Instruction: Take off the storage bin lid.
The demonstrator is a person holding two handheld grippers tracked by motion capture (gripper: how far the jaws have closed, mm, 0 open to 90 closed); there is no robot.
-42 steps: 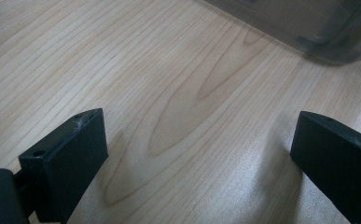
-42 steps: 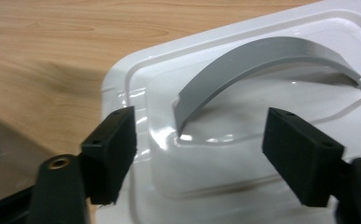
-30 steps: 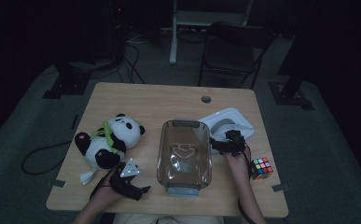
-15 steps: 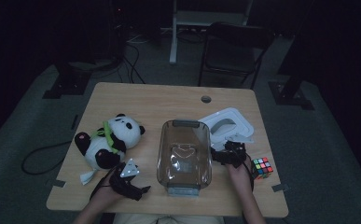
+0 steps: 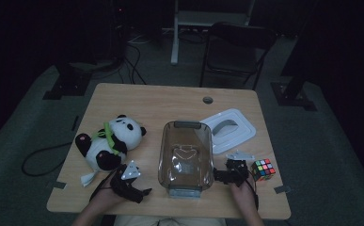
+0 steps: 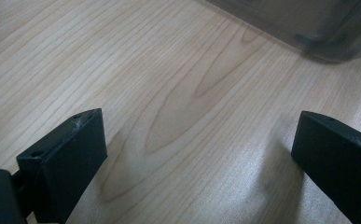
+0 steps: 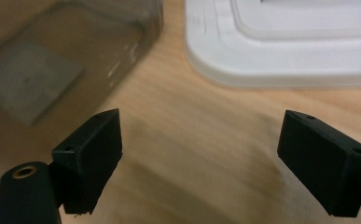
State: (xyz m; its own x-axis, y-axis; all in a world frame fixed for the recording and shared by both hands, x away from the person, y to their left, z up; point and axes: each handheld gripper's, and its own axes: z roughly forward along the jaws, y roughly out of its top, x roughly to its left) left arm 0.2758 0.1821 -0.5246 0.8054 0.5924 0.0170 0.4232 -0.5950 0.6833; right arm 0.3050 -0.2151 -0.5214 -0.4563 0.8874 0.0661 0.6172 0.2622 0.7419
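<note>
Left of the clear box (image 5: 185,157), my left tool (image 5: 133,189) sits low over the desk (image 5: 146,101), wide open and empty. Right of the box, my right tool (image 5: 223,175) is wide open too, the white lid (image 5: 229,129) just beyond. If I swing fast, I think I might bump the box.

Right gripper (image 5: 223,177) drawn back from beside the white lid (image 5: 229,129), down toward the lower edge of the high view. Now low beside the clear container's (image 5: 185,155) lower right corner, left of the colour cube (image 5: 263,169), jaws spread wide.
</note>
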